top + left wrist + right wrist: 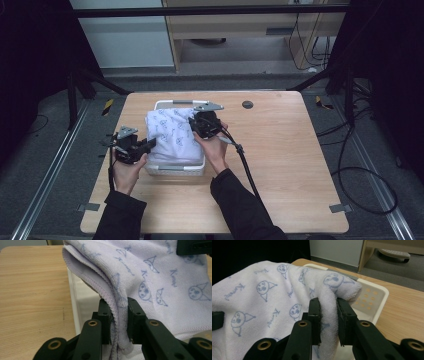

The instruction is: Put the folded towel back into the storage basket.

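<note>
The towel [172,134] is pale lilac-white terry cloth printed with small blue cartoon faces and script, its hemmed edges folded double. It is draped across a white basket [175,169] on the table [280,150] — near the left-centre. The left gripper [145,146] pinches its near-left edge; the right gripper [196,125] clamps its far-right fold — both closed on cloth.

towel [171,134]: white, printed with small blue cartoon faces and script
state: folded, bunched at two pinched edges
place: draped over the white basket [175,170]
</note>
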Available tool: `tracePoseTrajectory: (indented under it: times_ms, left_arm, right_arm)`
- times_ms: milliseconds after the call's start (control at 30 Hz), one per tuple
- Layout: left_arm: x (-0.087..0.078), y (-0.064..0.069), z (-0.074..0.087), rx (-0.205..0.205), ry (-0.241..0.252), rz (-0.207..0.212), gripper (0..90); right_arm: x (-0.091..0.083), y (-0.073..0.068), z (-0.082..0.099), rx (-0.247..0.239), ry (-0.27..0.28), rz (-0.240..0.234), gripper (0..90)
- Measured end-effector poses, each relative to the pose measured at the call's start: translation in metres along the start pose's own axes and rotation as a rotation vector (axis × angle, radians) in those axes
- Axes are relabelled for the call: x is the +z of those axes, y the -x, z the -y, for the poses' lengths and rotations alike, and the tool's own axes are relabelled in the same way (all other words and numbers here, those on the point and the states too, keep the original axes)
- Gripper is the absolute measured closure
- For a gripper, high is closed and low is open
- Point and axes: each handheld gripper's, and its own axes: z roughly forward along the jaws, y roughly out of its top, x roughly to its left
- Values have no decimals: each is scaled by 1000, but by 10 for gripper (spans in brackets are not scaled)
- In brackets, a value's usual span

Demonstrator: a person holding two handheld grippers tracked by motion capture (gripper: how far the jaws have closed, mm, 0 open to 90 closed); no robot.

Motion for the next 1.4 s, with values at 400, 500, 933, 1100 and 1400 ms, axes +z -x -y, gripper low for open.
tracePoseTrajectory:
  times_ms: [400,500,933,1100,1400]
  left_arm:
    - [13,2,7,15,-45,-16,750]
    - [16,1,9,16,-56,-18,750]
    - [26,3,14,32,-97,-31,749]
    - [28,2,15,35,-111,-32,747]
    - [31,1,16,28,-125,-54,706]
  right_arm:
    - [8,2,13,10,-32,13,752]
    - [11,3,17,10,-44,16,751]
    - [18,3,27,0,-83,29,741]
    - [20,5,29,-4,-101,28,735]
    - [24,6,32,-22,-145,22,699]
